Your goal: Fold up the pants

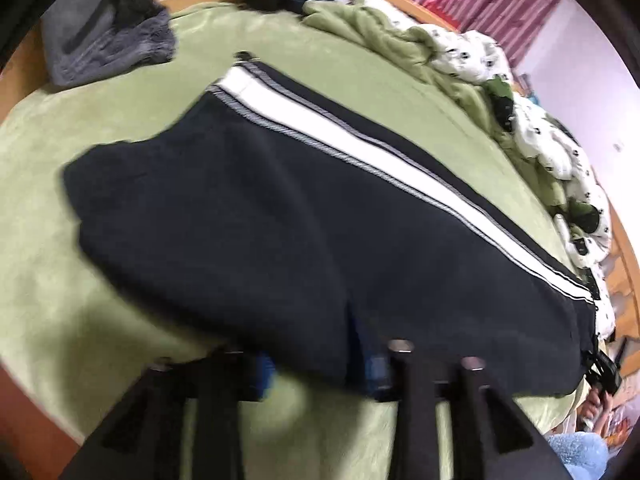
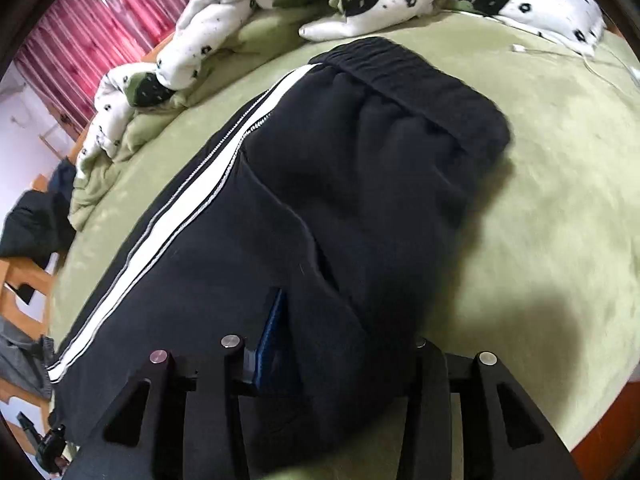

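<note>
Dark navy pants (image 1: 248,220) with a white side stripe (image 1: 360,136) lie flat on a green bed cover (image 1: 60,264), legs laid one on the other. In the right wrist view the pants (image 2: 320,184) show their elastic waistband (image 2: 416,76) at the far end. My left gripper (image 1: 320,364) stands wide open at the near edge of the pants, fabric lying between its blue-padded fingers (image 1: 376,368). My right gripper (image 2: 332,352) is also open at the near edge, with dark fabric bunched between its fingers (image 2: 272,336).
A grey garment (image 1: 104,36) lies at the far left of the bed. A crumpled white, black-patterned and green duvet (image 2: 224,12) runs along the far side. Red curtains (image 2: 80,40) hang behind. A white cable (image 2: 592,60) lies near the waistband. A wooden bed frame (image 1: 24,68) edges the bed.
</note>
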`<action>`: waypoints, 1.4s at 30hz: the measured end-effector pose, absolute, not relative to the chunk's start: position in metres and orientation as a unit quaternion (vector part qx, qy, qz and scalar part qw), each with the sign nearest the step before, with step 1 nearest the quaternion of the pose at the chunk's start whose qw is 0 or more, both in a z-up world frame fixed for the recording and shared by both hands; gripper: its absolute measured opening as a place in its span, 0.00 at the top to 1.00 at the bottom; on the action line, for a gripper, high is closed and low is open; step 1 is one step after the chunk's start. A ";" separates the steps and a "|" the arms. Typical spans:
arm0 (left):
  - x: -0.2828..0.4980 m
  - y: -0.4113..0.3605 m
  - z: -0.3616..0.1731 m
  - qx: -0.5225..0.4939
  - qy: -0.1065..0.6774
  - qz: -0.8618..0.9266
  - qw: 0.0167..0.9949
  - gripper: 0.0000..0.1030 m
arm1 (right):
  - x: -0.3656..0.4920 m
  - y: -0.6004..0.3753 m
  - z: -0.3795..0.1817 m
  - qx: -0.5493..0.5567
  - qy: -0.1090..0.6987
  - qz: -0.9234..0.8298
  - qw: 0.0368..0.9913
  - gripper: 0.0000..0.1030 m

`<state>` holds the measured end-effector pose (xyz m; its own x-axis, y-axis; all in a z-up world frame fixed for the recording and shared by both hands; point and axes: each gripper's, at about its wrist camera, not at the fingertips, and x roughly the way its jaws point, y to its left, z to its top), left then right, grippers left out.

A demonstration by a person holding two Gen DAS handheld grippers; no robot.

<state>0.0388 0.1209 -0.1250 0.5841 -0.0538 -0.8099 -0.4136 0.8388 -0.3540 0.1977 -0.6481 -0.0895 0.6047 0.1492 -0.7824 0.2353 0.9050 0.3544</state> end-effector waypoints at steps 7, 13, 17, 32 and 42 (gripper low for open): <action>-0.003 0.128 -0.103 -0.275 0.409 0.129 0.861 0.41 | 0.181 -0.691 -0.062 0.269 0.376 -0.053 0.885 0.34; 0.006 0.118 -0.084 -0.261 0.380 0.131 0.878 0.41 | 0.244 -0.718 -0.093 0.347 0.385 -0.085 0.851 0.29; 0.020 0.104 -0.068 -0.217 0.373 0.129 0.893 0.41 | 0.269 -0.710 -0.069 0.285 0.370 -0.101 0.879 0.56; 0.053 0.112 -0.053 -0.194 0.371 0.102 0.902 0.41 | 0.212 -0.715 -0.043 0.192 0.402 -0.130 0.886 0.39; 0.142 0.180 -0.069 -0.193 0.395 0.132 0.888 0.41 | 0.229 -0.573 0.014 0.018 0.392 -0.053 0.918 0.38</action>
